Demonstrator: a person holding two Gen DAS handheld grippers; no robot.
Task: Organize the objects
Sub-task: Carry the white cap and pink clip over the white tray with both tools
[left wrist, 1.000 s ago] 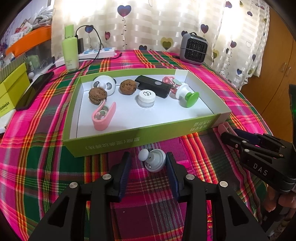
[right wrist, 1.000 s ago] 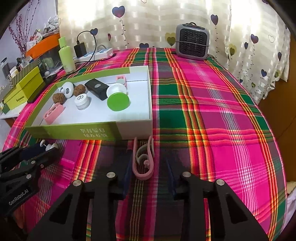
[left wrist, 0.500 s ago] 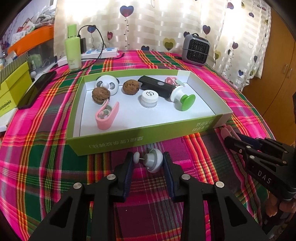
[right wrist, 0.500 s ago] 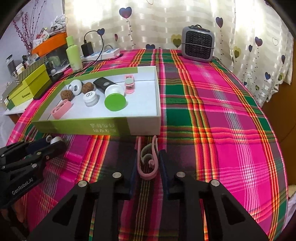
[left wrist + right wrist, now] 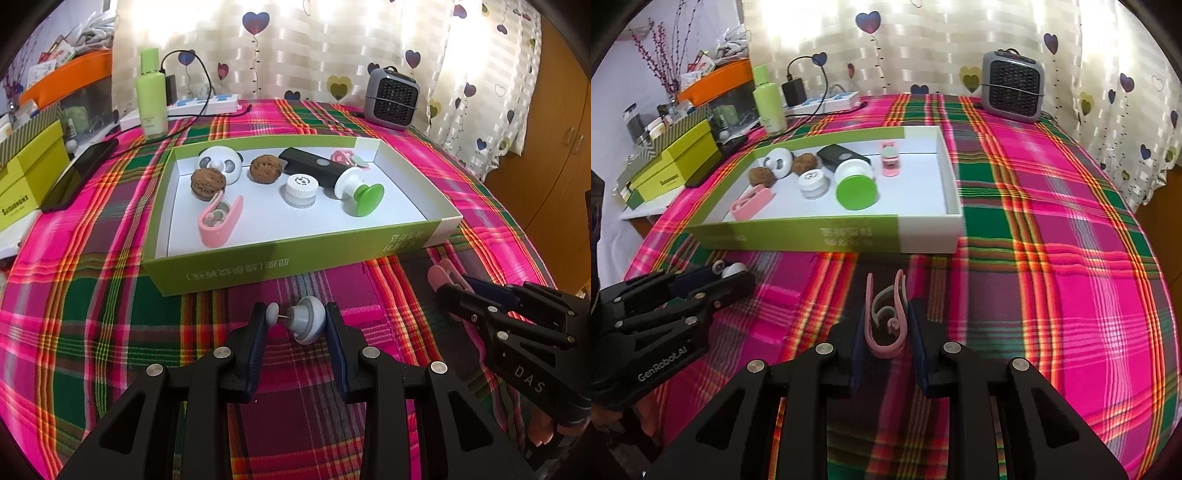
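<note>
A green and white shallow box sits on the plaid tablecloth and also shows in the right wrist view. It holds a panda toy, two brown walnuts, a black case, a small white jar, a green-capped white piece and pink clips. My left gripper is shut on a small grey and white knob, lifted in front of the box. My right gripper is shut on a pink clip in front of the box.
A grey heater stands at the back right. A green bottle, power strip and black phone lie at the back left, with yellow-green boxes at the left edge. Wooden cabinets are at right.
Both grippers closed on their objects and lifted them off the cloth. The views rose and pulled back slightly from the box.
</note>
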